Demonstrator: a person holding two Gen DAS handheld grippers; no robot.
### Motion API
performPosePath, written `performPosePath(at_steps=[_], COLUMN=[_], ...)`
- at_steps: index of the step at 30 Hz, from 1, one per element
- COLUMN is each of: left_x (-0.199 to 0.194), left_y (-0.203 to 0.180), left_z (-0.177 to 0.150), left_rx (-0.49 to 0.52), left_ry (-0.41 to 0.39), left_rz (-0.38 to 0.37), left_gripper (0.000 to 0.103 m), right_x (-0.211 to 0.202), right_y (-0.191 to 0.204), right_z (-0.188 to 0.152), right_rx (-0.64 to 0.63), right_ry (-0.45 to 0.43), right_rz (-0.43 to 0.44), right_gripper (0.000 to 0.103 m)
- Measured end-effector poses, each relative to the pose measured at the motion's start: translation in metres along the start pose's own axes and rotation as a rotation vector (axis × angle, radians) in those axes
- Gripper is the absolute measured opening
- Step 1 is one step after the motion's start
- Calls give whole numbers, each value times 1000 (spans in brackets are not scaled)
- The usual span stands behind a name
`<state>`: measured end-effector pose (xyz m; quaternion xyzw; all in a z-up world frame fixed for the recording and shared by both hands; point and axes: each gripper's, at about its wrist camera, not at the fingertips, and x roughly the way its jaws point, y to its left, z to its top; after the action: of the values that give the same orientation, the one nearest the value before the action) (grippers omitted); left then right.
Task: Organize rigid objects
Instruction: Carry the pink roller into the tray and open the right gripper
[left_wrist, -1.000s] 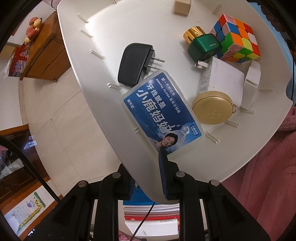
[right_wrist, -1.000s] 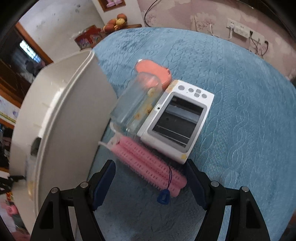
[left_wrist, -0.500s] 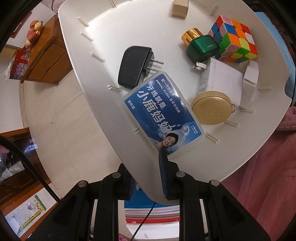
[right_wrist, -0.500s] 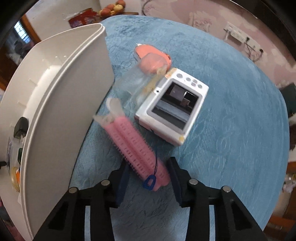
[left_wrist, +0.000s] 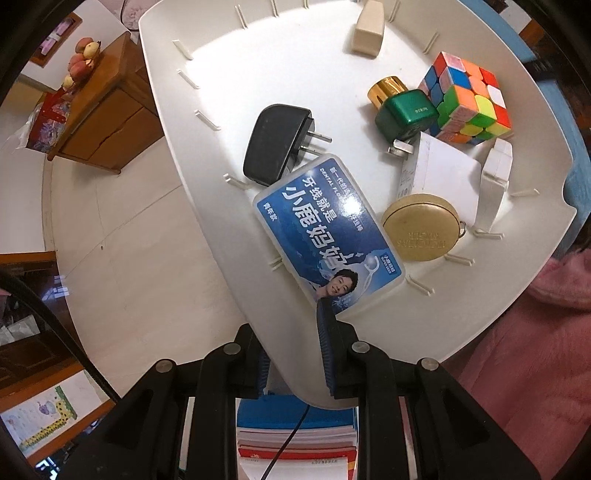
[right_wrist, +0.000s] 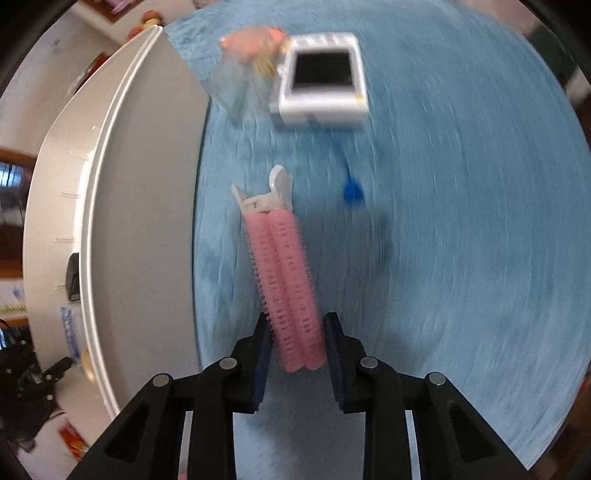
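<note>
white tray (left_wrist: 229, 74) holds floss box (left_wrist: 328, 236), cube (left_wrist: 467, 105), charger (left_wrist: 277, 144); left tongs (left_wrist: 293, 354) clamp its rim. only the right view shows right tongs (right_wrist: 297, 350) clamped on pink curler (right_wrist: 284, 280).

My left tongs (left_wrist: 295, 349) are matte black plastic, two broad angular arms that splay out toward the bottom of the view. Each arm carries round silver screw heads near its knuckles, and triangular cut-outs lighten the outer frame. The fingers (left_wrist: 325, 350) are lined with ribbed dark blue pads. A thin black cable runs down behind them, and a thicker black one arcs along the left edge. My right tongs (right_wrist: 297, 354) are built the same way: black angular arms, silver screws in a row, dark blue pads on the inner faces. A fuzzy pink sleeve (left_wrist: 528, 350) shows at the right of the left view.
</note>
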<state>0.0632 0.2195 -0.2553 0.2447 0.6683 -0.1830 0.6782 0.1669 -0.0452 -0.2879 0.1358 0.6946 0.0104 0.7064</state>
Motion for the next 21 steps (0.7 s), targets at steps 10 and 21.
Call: performPosePath(at_steps=[10,21], left_x=[-4,-8], left_y=[1,3], left_z=[-3,-9], left_rx=[9,19], left_ry=[-42,-75], left_rz=[-19,-41], left_gripper=[23,23], right_x=[-27,-100], right_y=[-4,41], right_z=[-63,-75], right_rx=[212,149], right_ry=[-20,-217], right_rz=[61,79], right_gripper=[27,27])
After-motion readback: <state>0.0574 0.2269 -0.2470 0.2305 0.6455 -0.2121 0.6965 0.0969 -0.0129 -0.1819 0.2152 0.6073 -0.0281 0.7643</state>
